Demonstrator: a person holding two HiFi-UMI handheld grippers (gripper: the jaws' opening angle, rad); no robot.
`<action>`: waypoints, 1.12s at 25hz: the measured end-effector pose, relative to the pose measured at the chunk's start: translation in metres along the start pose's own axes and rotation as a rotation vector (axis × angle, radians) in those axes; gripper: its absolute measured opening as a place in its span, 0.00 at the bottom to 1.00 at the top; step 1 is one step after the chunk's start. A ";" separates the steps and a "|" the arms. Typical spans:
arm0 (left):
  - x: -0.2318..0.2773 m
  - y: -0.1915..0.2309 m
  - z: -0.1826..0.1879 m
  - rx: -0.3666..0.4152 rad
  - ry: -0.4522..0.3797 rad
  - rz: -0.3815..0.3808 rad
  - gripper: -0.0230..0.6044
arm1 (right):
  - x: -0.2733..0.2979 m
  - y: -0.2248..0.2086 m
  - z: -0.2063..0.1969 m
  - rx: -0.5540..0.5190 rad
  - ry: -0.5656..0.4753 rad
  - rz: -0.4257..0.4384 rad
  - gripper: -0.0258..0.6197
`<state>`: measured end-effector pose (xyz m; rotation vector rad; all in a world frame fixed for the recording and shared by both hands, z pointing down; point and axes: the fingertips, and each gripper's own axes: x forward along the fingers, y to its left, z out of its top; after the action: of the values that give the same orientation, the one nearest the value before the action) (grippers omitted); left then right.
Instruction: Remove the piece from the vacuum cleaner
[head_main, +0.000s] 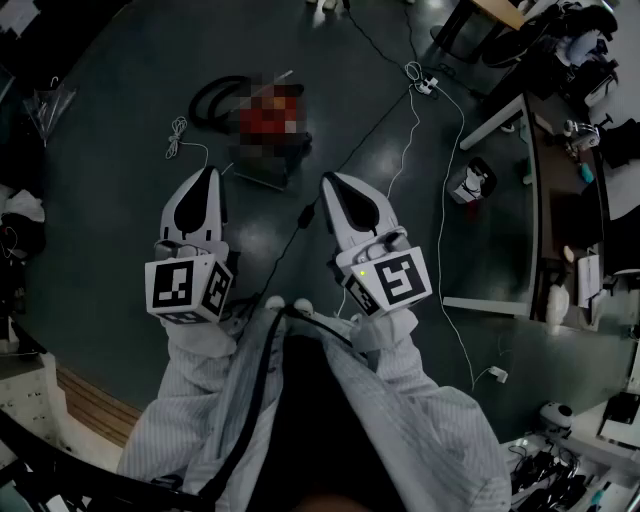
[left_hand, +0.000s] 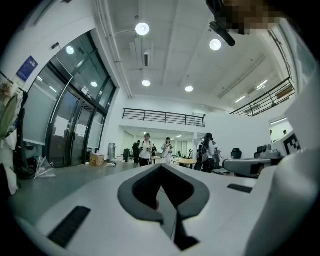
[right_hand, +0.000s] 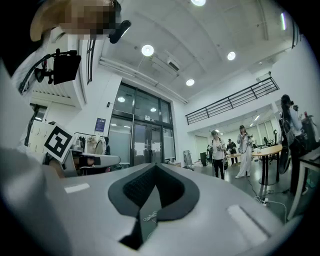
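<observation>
The vacuum cleaner (head_main: 272, 135), reddish and partly covered by a mosaic patch, lies on the dark floor ahead of me, with its black hose (head_main: 212, 98) coiled at its left. Which piece comes off it I cannot make out. My left gripper (head_main: 207, 176) and right gripper (head_main: 331, 182) are held side by side above the floor, short of the vacuum and touching nothing. Both point level and are shut with nothing between the jaws. In the left gripper view the left gripper (left_hand: 161, 168) faces a hall; the right gripper (right_hand: 156, 166) faces glass doors in its own view.
A black cable (head_main: 352, 150) runs across the floor between the grippers toward a power strip (head_main: 425, 85). A white cord (head_main: 179, 136) lies left of the vacuum. Desks (head_main: 500, 120) and shelves line the right side. People (left_hand: 145, 149) stand far off by tables.
</observation>
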<state>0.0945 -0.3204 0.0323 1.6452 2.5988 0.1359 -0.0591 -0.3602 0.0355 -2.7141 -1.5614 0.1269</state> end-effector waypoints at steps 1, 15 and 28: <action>0.000 0.000 0.000 0.000 0.000 0.001 0.04 | 0.000 -0.001 0.000 0.000 0.000 -0.001 0.04; 0.007 0.005 -0.006 0.000 0.017 0.009 0.04 | 0.005 -0.004 -0.005 0.020 -0.002 0.006 0.04; 0.052 0.058 -0.054 -0.008 0.117 0.035 0.04 | 0.076 -0.024 -0.065 0.088 0.098 0.071 0.04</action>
<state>0.1188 -0.2511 0.0921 1.7307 2.6497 0.2510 -0.0371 -0.2805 0.0961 -2.6653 -1.4014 0.0603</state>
